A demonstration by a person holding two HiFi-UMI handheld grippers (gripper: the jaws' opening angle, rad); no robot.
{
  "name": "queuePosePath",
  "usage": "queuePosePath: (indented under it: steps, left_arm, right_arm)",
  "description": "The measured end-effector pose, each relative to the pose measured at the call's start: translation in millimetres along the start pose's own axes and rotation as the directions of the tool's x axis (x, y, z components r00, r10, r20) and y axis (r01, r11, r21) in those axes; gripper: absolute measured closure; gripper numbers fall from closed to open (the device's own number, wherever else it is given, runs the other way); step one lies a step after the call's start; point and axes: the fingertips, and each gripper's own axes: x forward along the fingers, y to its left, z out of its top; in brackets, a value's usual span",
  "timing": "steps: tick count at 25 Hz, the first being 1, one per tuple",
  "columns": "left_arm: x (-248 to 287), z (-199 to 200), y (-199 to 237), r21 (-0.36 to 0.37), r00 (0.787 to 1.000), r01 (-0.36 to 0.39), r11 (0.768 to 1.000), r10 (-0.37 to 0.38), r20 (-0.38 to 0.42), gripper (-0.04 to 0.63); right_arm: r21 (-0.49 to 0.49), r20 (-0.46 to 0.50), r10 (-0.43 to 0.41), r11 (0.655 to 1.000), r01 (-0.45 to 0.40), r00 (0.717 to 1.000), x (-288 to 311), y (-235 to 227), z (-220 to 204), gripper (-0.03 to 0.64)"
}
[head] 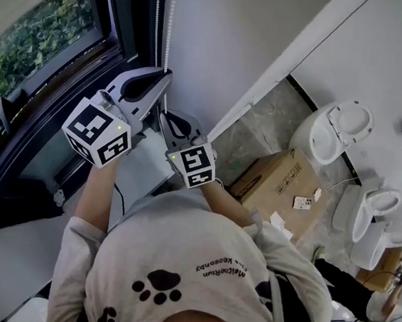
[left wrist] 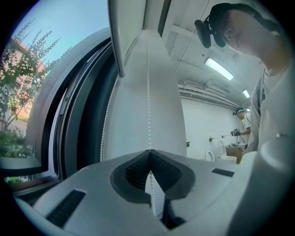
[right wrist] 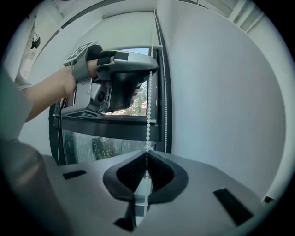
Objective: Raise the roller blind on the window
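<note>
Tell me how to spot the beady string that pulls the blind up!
Look at the big dark-framed window; where its frame meets the white wall, two thin strands of white beads hang side by side. The one you want is the bead chain pinched shut in both grippers, the left gripper above the right gripper; the other strand hangs free.

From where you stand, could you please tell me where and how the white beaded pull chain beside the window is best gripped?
Grip one hanging strand of the white beaded pull chain, coming level from the room side, jaws closing across it; the beads should keep the jaws from slipping. The left gripper and, below it, the right gripper are shut on that strand.
</note>
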Motion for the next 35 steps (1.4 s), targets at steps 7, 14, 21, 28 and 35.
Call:
queuePosePath:
  steps: [7, 14, 21, 28, 35]
  left_arm:
    - [-1, -37, -2, -0.060, 0.998, -0.050, 0.997, 0.048, -0.029, 0.588]
    - [1, -81, 0, -0.100, 0.993, -0.093, 0.991, 0.085, -0.079, 0.588]
    - [2, -121, 5, -0.151, 0.986, -0.126, 0.981, 0.107, -0.128, 0.588]
    - [10, -147, 5, -0.184, 0.981, -0.121, 0.976, 0.089, -0.173, 0.588]
    - [11, -158, 5, -0.202, 0.979, -0.127, 0.971, 0.090, -0.182, 0.588]
  right_arm:
    - [0.009, -0.071, 0.040, 0.999, -0.040, 0.997, 3, -1, -40, 0.604]
    - [0.033, -0.159, 0.069, 0.997, -0.064, 0.985, 4, -1, -81, 0.604]
    - [0.054, -0.256, 0.098, 0.995, -0.087, 0.962, 4, 0, -120, 0.604]
    - [0.079, -0.332, 0.105, 0.993, -0.083, 0.938, 4, -4, -148, 0.604]
    - [0.074, -0.340, 0.118, 0.992, -0.099, 0.933, 0, -7, -155, 0.603]
